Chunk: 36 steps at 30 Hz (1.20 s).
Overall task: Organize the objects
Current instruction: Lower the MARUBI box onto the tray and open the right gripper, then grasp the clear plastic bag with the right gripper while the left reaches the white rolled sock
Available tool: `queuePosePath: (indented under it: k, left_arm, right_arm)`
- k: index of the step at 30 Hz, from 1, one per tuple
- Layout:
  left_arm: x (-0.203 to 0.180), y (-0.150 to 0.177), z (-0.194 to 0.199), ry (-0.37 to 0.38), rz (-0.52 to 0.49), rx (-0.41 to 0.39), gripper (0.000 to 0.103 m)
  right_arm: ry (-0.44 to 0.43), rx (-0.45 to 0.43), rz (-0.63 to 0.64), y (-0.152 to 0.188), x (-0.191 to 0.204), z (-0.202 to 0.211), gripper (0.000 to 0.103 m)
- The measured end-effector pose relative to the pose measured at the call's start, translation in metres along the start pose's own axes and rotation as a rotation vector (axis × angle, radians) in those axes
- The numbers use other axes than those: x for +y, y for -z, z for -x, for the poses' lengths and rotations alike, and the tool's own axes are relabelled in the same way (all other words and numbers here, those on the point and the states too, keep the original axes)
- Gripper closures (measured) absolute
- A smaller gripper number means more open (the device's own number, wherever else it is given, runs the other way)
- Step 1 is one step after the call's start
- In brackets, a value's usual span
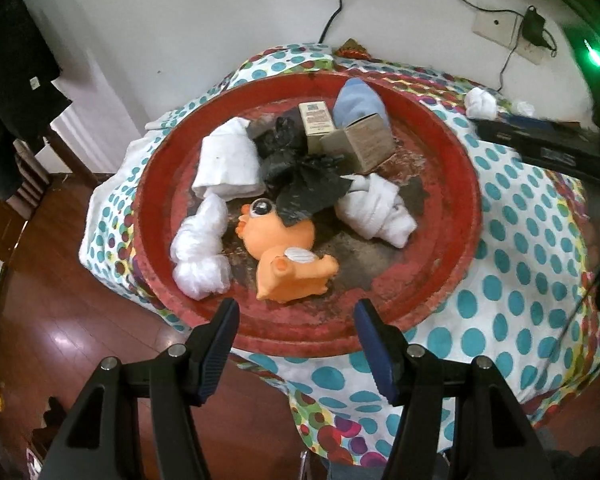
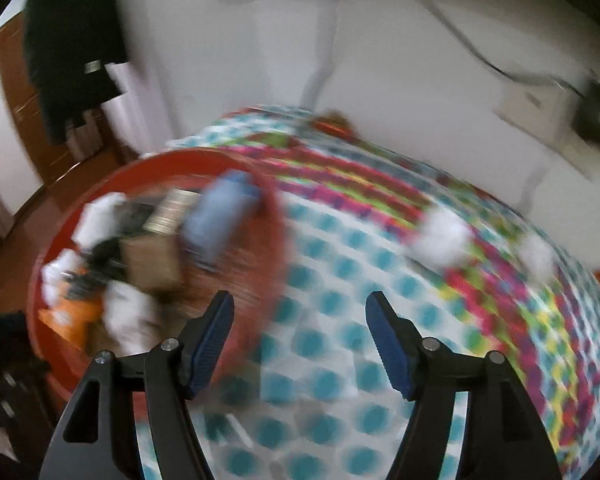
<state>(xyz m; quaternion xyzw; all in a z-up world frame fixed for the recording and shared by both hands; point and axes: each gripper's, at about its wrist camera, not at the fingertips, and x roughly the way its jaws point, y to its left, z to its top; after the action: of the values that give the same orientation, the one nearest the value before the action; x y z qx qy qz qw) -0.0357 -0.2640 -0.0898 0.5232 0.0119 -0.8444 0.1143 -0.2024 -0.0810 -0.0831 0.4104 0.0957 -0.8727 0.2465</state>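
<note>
Both the left gripper point(image 1: 296, 312) and right gripper point(image 2: 300, 306) stand open and empty; remaining crumpled white cloth balls point(image 2: 444, 240) lie toward the polka-dot bedspread's point(image 2: 340, 340) far edge, outside the round red tray point(image 1: 440, 168), warranting a centred, steady approach.

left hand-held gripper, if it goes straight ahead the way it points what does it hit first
Probably the orange toy lying in the red tray; the open left hand-held gripper frames it past the near rim, though depth is unclear.

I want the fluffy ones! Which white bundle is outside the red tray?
The white bundle lying on the dotted cloth, right of the red tray; the others sit inside it.
</note>
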Motion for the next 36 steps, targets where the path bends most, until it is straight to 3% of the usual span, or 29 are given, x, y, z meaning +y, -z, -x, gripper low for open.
queuePosePath:
  k: [7, 11, 12, 14, 24, 26, 29, 30, 36]
  left_arm:
    - [-0.007, -0.008, -0.007, -0.016, 0.009, 0.026, 0.042]
    - [-0.029, -0.019, -0.011, -0.006, -0.016, 0.038, 0.041]
    - [-0.035, -0.021, -0.011, -0.016, -0.025, 0.036, 0.034]
    - [-0.050, -0.028, -0.009, -0.028, -0.051, 0.019, 0.033]
    - [-0.101, -0.064, -0.001, -0.020, -0.128, -0.012, 0.033]
    - [-0.112, -0.070, -0.002, -0.030, -0.144, -0.008, 0.033]
    - [-0.128, -0.078, -0.005, -0.035, -0.169, 0.001, 0.033]
    - [-0.133, -0.080, -0.006, -0.033, -0.172, 0.002, 0.033]
    - [-0.171, -0.093, -0.010, 0.020, -0.203, -0.017, 0.033]
  right_arm:
    - [0.118, 0.001, -0.251, 0.019, -0.130, -0.009, 0.037]
    - [0.167, -0.019, -0.319, 0.013, -0.174, -0.022, 0.035]
    - [0.185, -0.021, -0.320, 0.010, -0.181, -0.027, 0.035]
    - [0.214, -0.023, -0.320, 0.004, -0.196, -0.035, 0.035]
    - [0.238, 0.017, -0.273, -0.035, -0.216, -0.100, 0.035]
    - [0.229, 0.031, -0.263, -0.037, -0.216, -0.108, 0.053]
    - [0.242, 0.031, -0.230, -0.036, -0.211, -0.112, 0.065]
    - [0.244, 0.027, -0.217, -0.036, -0.209, -0.111, 0.074]
    - [0.192, 0.013, -0.206, -0.016, -0.199, -0.092, 0.075]
